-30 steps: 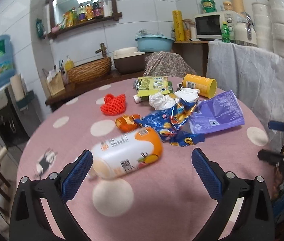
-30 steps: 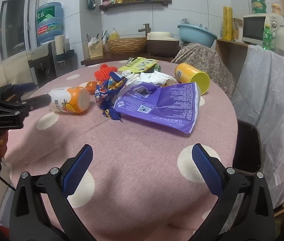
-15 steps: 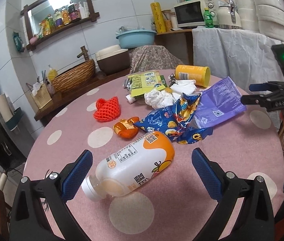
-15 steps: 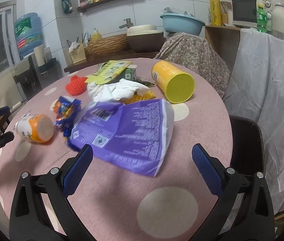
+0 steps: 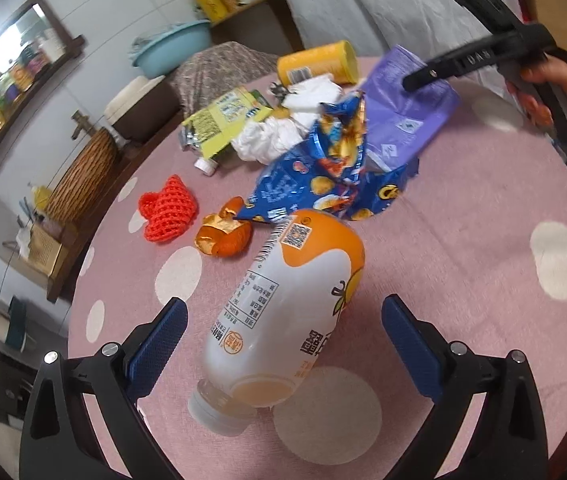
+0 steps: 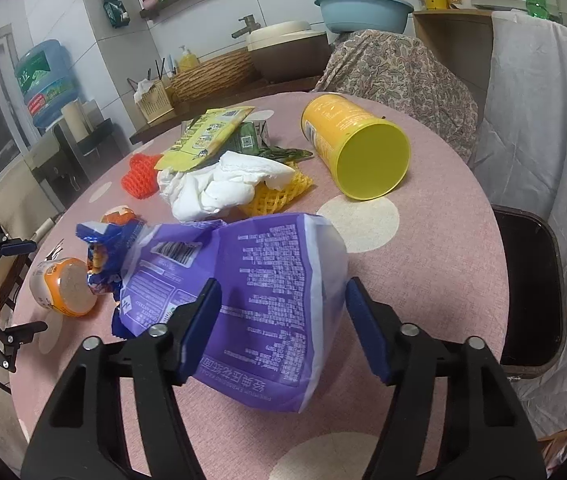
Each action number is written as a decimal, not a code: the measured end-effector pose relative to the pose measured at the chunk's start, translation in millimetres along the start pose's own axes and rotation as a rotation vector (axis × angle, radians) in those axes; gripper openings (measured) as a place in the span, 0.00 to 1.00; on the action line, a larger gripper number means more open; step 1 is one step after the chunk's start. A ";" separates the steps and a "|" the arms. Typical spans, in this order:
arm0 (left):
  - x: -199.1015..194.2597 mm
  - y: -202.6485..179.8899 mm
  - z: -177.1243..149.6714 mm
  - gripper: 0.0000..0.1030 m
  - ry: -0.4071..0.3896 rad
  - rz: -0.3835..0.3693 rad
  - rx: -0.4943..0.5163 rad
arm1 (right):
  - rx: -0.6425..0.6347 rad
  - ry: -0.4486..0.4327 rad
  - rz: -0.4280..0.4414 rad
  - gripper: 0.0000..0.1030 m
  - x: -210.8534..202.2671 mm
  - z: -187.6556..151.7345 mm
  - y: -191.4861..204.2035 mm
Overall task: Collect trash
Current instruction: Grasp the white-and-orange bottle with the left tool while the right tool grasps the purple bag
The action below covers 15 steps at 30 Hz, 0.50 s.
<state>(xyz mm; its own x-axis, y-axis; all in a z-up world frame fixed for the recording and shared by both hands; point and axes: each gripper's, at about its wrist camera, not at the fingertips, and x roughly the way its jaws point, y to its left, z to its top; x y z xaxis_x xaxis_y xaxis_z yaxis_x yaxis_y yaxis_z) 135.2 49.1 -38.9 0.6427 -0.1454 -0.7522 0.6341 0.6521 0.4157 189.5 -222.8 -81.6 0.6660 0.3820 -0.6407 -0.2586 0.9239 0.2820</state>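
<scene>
Through the left wrist view, I see my left gripper spread wide around the orange-and-white bottle lying on the pink table. Over on the right wrist view, my right gripper gapes around the purple bag, fingers not yet pressing it.

Pink white-dotted tablecloth, purple bag, yellow canister — orange-and-white bottle

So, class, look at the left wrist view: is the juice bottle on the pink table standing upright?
No. The juice bottle lies on its side on the table, cap end toward the camera, between the open left claw pads.
</scene>
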 end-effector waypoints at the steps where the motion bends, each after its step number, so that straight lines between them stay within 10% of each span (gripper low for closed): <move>1: 1.1 -0.2 0.6 0.94 0.010 -0.003 0.018 | 0.002 0.002 0.009 0.47 0.6 0.1 -0.1; 11: 25.1 2.9 8.3 0.94 0.137 -0.015 0.162 | -0.003 -0.019 0.049 0.25 -7.0 -3.2 -0.8; 15: 33.2 -0.9 11.0 0.79 0.176 -0.045 0.184 | -0.025 -0.034 0.047 0.24 -13.5 -3.2 2.9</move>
<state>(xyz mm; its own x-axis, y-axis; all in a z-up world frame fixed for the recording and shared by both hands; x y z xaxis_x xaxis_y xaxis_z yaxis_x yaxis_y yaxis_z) 160.7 35.4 -58.6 0.5377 -0.0293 -0.8426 0.7382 0.4993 0.4537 177.6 -225.2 -74.4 0.6761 0.4247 -0.6020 -0.3075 0.9052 0.2932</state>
